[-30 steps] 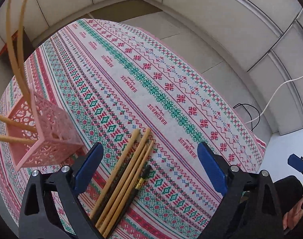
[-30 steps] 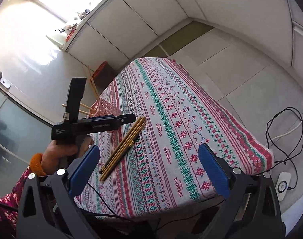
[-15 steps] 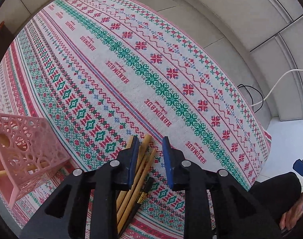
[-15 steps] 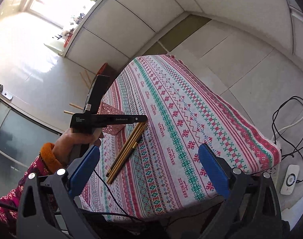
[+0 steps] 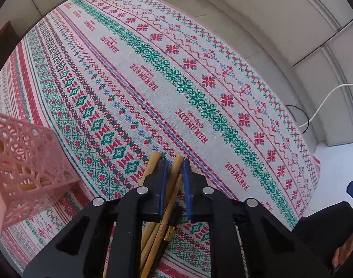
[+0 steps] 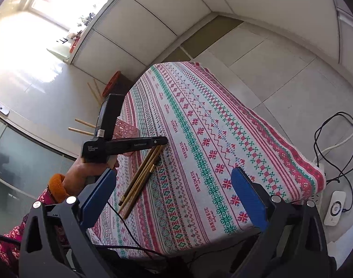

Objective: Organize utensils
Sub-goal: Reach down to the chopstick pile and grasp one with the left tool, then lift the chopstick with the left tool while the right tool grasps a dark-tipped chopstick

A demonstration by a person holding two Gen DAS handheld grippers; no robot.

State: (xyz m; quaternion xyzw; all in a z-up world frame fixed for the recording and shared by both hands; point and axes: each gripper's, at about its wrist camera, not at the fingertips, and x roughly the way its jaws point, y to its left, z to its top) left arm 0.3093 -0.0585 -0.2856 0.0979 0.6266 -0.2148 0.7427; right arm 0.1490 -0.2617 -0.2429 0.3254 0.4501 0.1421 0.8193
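Several bamboo chopsticks and one dark one lie in a bundle on the patterned tablecloth. My left gripper points steeply down over their far ends. Its jaws are closing, with the tip of one light chopstick between the blue pads, which touch it; another stick lies outside the left pad. To the left stands a pink lattice basket with a few chopsticks sticking out. My right gripper hangs open and holds nothing off the table's near corner.
A person's hand with an orange cuff holds the left gripper's body. Black and white cables and a white device lie on the floor to the right. A red-topped stool stands past the table's far end.
The left gripper sank onto the chopstick bundle and its jaws came from wide open to narrow around a stick's tip. The right gripper barely moved.
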